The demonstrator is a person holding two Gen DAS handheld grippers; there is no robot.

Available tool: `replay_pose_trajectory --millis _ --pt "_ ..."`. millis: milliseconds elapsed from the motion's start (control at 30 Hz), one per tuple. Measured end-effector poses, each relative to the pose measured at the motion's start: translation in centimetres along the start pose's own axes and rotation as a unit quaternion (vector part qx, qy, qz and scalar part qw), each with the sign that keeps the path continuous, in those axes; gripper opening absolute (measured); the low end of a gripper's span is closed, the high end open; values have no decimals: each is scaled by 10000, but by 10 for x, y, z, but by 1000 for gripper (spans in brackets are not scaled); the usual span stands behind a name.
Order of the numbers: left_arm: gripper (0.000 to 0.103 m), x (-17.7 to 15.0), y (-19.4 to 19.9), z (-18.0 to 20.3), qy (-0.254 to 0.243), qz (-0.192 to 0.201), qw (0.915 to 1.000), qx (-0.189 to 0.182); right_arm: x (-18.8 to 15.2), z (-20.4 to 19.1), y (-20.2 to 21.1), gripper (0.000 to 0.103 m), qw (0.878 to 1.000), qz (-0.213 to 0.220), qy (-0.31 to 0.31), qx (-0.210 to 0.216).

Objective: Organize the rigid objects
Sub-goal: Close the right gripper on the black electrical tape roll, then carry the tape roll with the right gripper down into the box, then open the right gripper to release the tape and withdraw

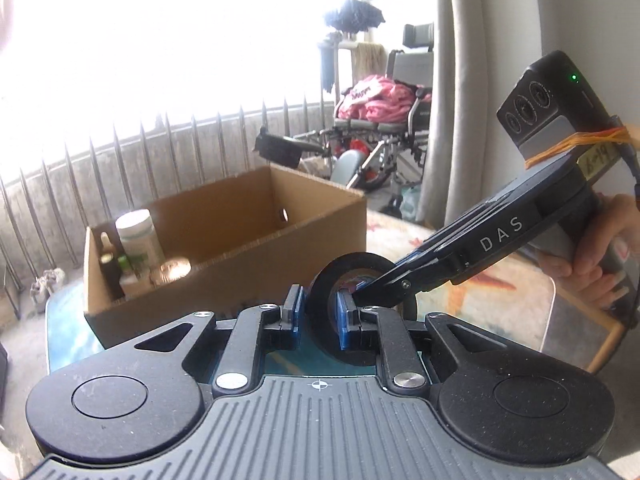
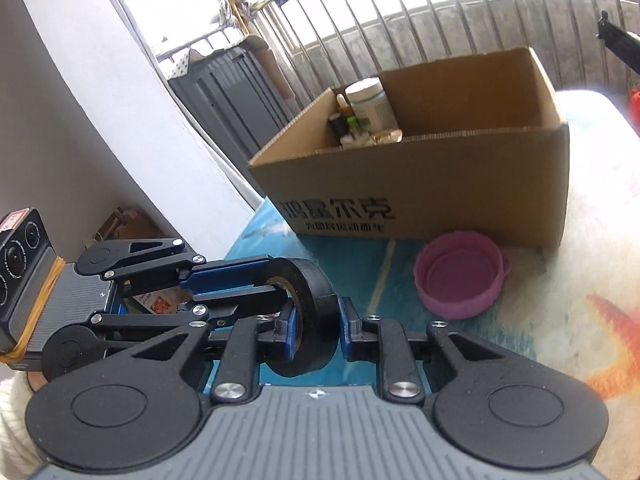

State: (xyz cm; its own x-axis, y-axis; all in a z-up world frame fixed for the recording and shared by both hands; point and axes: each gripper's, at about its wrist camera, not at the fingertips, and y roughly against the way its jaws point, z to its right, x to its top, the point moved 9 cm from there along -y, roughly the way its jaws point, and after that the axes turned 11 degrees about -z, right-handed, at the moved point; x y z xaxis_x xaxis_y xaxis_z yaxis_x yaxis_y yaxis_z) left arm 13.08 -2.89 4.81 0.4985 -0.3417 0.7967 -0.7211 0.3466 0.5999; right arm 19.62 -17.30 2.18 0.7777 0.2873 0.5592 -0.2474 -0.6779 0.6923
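A black tape roll (image 1: 352,300) stands on edge between both grippers, low over the table. My left gripper (image 1: 318,316) has one finger outside the roll and one in its hole, closed on its wall. My right gripper (image 2: 318,326) straddles the roll's (image 2: 308,312) width, pads close to its sides; contact is unclear. In the left wrist view the right gripper (image 1: 372,286) comes in from the right, and in the right wrist view the left gripper (image 2: 280,284) comes in from the left. An open cardboard box (image 1: 240,240) holding bottles (image 1: 136,240) stands behind; it also shows in the right wrist view (image 2: 420,184).
A pink lid (image 2: 460,280) lies upside down on the table (image 2: 560,280) in front of the box. A metal railing (image 1: 120,168) runs behind the table. A wheelchair with pink cloth (image 1: 380,120) and a curtain (image 1: 472,80) stand at the back right.
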Motion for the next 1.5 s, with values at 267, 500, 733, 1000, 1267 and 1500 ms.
replay_pose_trajectory --millis 267,500,733,1000,1267,1500 --pt "14 110 -92 -91 -394 -605 9967 370 149 29 10 23 9970 468 177 -597" --pt "13 104 -204 -134 -845 -1904 9755 707 220 111 -89 24 9917 -523 -702 -939" --pt "14 76 -244 -163 -812 -2604 9574 944 218 158 -153 23 9804 -1210 -1419 -635" --pt "18 69 -251 -155 -1608 -3006 9304 1350 212 178 -163 51 9729 -1364 -1818 -420" --pt "18 83 -232 -154 -1610 -2847 9321 1557 205 193 -159 41 9670 -1395 -2103 -350" --pt "19 105 -191 -152 -1201 -1988 9618 1451 199 199 -162 18 9642 -1355 -2267 -220"
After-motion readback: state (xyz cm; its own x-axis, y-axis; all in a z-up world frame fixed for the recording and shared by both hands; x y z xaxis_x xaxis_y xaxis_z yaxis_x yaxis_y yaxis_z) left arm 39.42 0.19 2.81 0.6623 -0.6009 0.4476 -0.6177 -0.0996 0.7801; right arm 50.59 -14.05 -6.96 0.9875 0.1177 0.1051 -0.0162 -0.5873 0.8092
